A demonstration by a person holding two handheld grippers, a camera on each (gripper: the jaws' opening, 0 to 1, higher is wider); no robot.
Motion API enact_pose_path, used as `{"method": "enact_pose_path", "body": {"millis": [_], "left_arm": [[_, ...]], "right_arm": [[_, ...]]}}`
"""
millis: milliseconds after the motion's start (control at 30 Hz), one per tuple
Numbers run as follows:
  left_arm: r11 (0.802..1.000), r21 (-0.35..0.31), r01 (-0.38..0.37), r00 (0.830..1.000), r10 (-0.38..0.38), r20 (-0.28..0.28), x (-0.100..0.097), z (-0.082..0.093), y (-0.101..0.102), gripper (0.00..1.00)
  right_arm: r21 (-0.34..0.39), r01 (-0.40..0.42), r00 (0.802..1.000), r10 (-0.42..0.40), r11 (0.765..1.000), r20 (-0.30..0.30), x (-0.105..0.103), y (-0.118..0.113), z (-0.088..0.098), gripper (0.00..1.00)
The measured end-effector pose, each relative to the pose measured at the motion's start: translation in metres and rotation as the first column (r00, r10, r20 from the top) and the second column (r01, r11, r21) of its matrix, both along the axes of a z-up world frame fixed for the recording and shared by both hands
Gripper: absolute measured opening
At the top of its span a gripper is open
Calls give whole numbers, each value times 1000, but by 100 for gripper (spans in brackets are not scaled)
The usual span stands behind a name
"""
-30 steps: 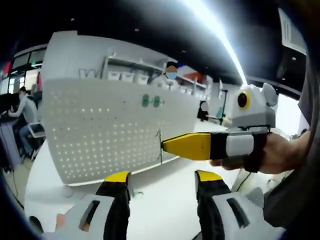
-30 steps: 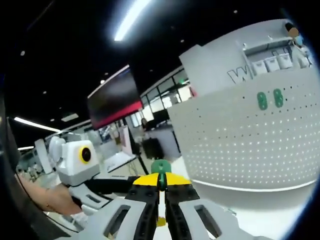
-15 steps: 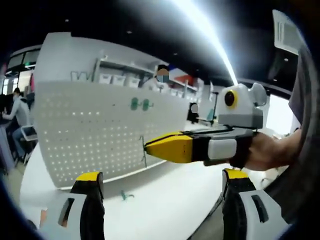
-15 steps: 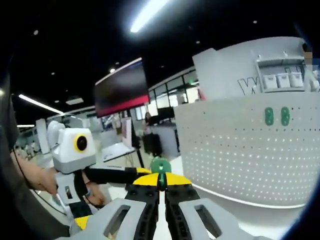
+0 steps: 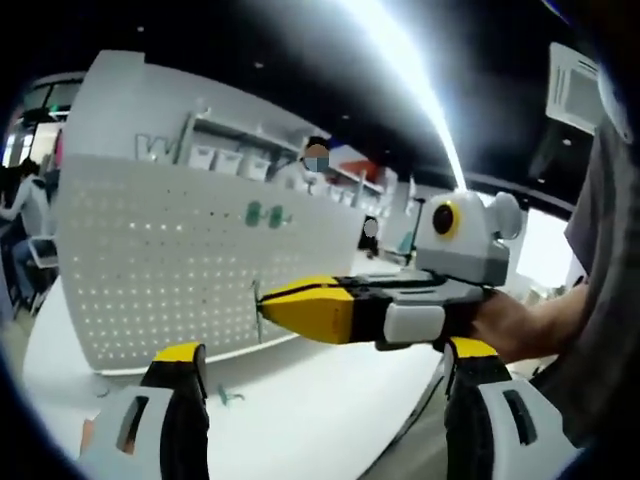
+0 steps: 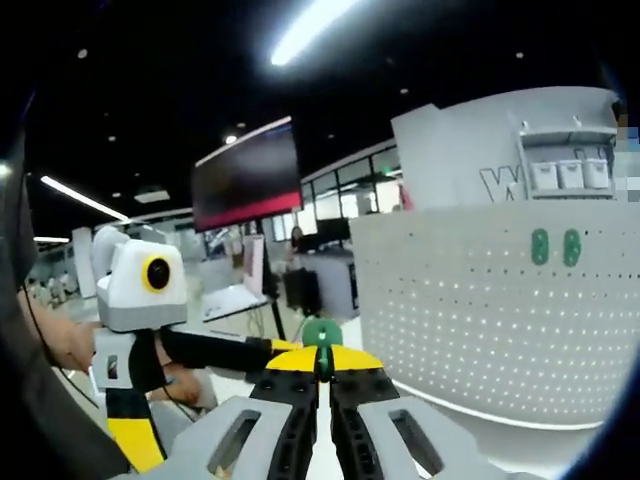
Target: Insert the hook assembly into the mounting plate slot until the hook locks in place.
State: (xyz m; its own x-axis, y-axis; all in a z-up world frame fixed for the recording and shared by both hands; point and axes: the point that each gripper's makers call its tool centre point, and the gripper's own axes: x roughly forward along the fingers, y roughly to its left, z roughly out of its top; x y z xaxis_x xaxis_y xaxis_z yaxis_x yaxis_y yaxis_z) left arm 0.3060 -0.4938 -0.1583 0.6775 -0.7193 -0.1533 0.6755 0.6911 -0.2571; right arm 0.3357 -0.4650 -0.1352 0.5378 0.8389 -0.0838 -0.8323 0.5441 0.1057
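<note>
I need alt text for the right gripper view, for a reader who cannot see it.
The right gripper, jaws shut, holds a small green hook upright at its yellow tips. To the right stands a white pegboard with two green pieces already on it. The left gripper, held in a hand, enters from the left.

Ceiling strip light point(image 5: 400, 60) glares overhead; edges bend, soft blur throughout

Open-plan office or lab space with a demonstration workbench.

A white table point(image 5: 330, 410) carries an upright white pegboard point(image 5: 190, 270) dotted with holes. Behind it are shelves of small bins point(image 6: 570, 175), a dark wall screen point(image 6: 248, 180), glass-walled rooms, long ceiling strip lights point(image 5: 415, 85), and a seated person at a desk point(image 5: 22, 205).
</note>
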Motion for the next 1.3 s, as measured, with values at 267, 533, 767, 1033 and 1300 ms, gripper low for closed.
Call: {"method": "enact_pose_path", "body": {"millis": [267,533,767,1033,1300], "left_arm": [[1000,-24,-11,1000,11,-7,2,4,3,100],[999,6,-38,999,38,-30,7,-2,11,100],[997,20,-75,997,76,-34,12,-5,18,100],[991,51,-121,992,123,-37,18,-13,29,100],[988,68,-141,989,144,-41,20,-17,37,100]], "right_arm": [[-12,32,999,-32,999,16,9,-3,-2,0],[-5,176,979,-175,984,103,33,-17,1,0],[5,273,953,-271,962,133,51,-31,0,0],[9,379,913,-376,925,161,80,-51,0,0],[25,463,870,-460,886,179,115,-76,6,0]]}}
